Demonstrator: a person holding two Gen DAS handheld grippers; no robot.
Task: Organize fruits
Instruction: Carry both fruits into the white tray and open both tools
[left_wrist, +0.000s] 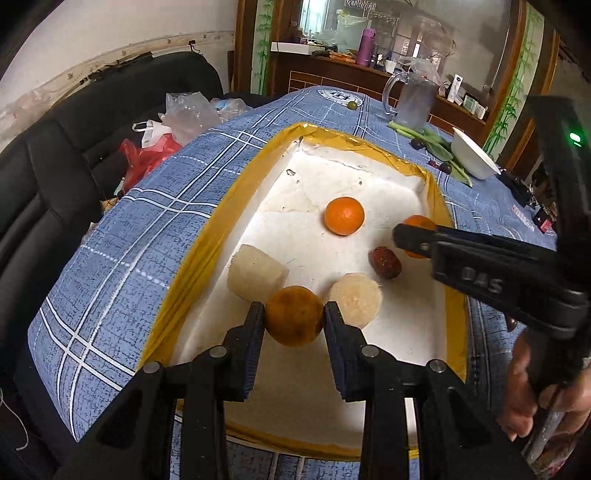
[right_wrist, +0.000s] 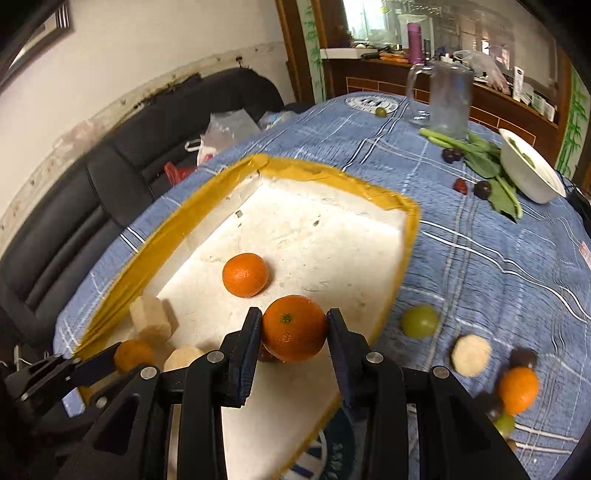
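The left gripper (left_wrist: 294, 314) has its jaws closed against a dull, brownish orange (left_wrist: 294, 320), one pad on each side, low over the near end of the foam tray (left_wrist: 236, 192). The right gripper (right_wrist: 294, 322) likewise has its jaws pressed on a bright orange (right_wrist: 294, 328), held over the tray's right part, with a dark red date (left_wrist: 385, 262) just beside it on the tray floor.

Outward from the left jaws, two pale peeled chunks (left_wrist: 256, 273) sit just left and right of the held fruit, and a loose orange (left_wrist: 344, 215) rests farther in. Beyond the tray's right rim, on the blue plaid surface (right_wrist: 480, 258), lie a green fruit (right_wrist: 420, 320), another pale chunk, another orange and dark plums.

Risks, as I judge them: both fruits are round and gripped only at their sides, so either could slip or roll on release and knock its neighbours; the two grippers are near each other and could collide.

Both grippers point down and forward into the tray; the right hand (left_wrist: 535, 391) grips its handle at the near right.
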